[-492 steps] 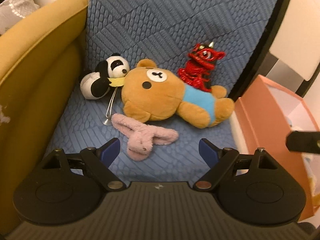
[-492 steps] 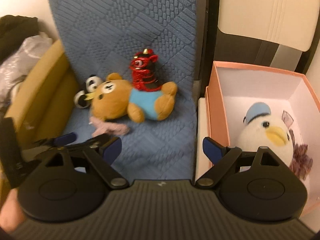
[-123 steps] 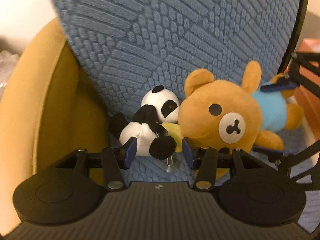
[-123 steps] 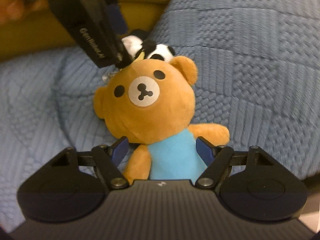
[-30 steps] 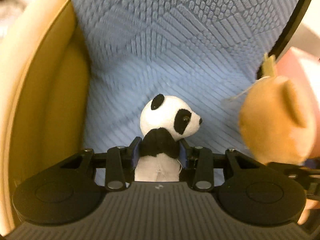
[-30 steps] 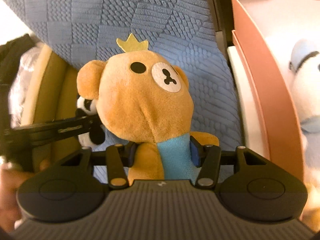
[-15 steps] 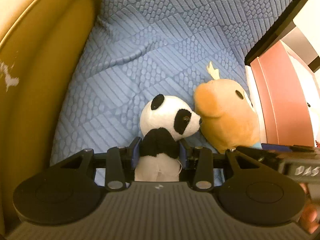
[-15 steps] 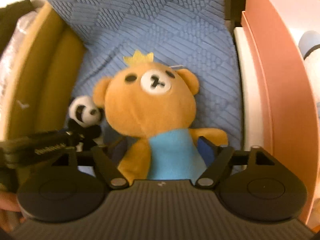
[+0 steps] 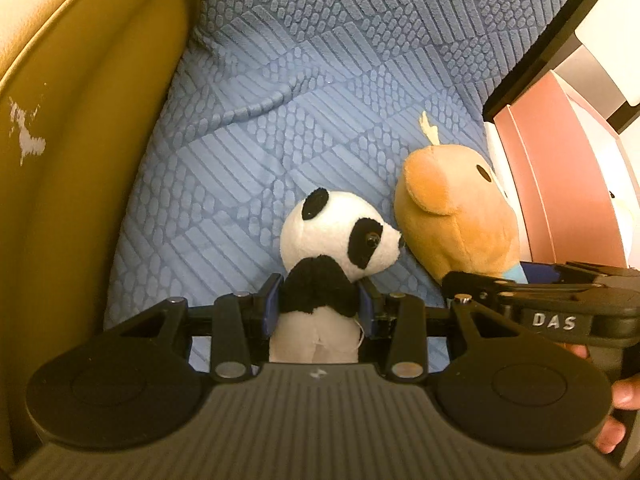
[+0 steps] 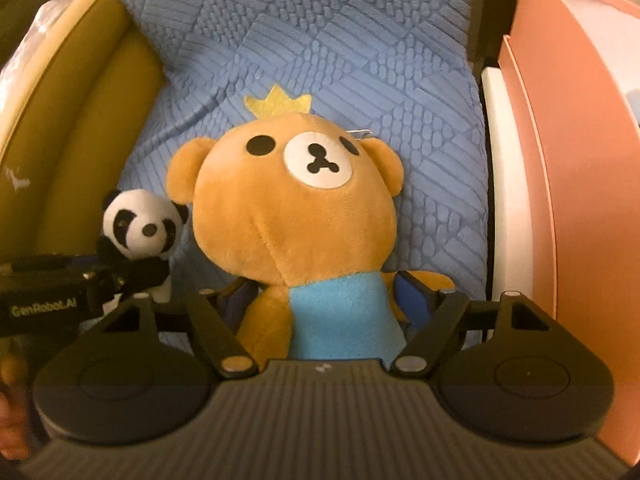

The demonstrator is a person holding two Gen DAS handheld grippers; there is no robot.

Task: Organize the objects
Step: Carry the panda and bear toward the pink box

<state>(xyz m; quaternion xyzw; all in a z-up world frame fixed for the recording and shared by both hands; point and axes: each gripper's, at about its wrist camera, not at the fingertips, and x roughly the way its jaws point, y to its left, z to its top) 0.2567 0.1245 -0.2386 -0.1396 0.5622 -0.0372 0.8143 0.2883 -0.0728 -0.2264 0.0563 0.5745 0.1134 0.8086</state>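
My left gripper (image 9: 318, 306) clamps the panda (image 9: 336, 240); my right gripper (image 10: 332, 300) stands apart around the bear (image 10: 296, 204), near the blue cushion's (image 9: 280, 100) right edge.

blue quilted cover (image 9: 320, 80) | mustard armrest (image 9: 80, 160)

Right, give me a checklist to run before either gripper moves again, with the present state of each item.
1. Left gripper shut on the panda: ok, pads press its black chest.
2. Right gripper grip on the bear: not ok, fingers stand apart beside the blue torso.
3. Bear seated upright on the blue cushion: ok.
4. Panda's base touching the cushion: cannot tell, hidden by the gripper.
5. Room in the pink box: cannot tell, its inside barely shows.
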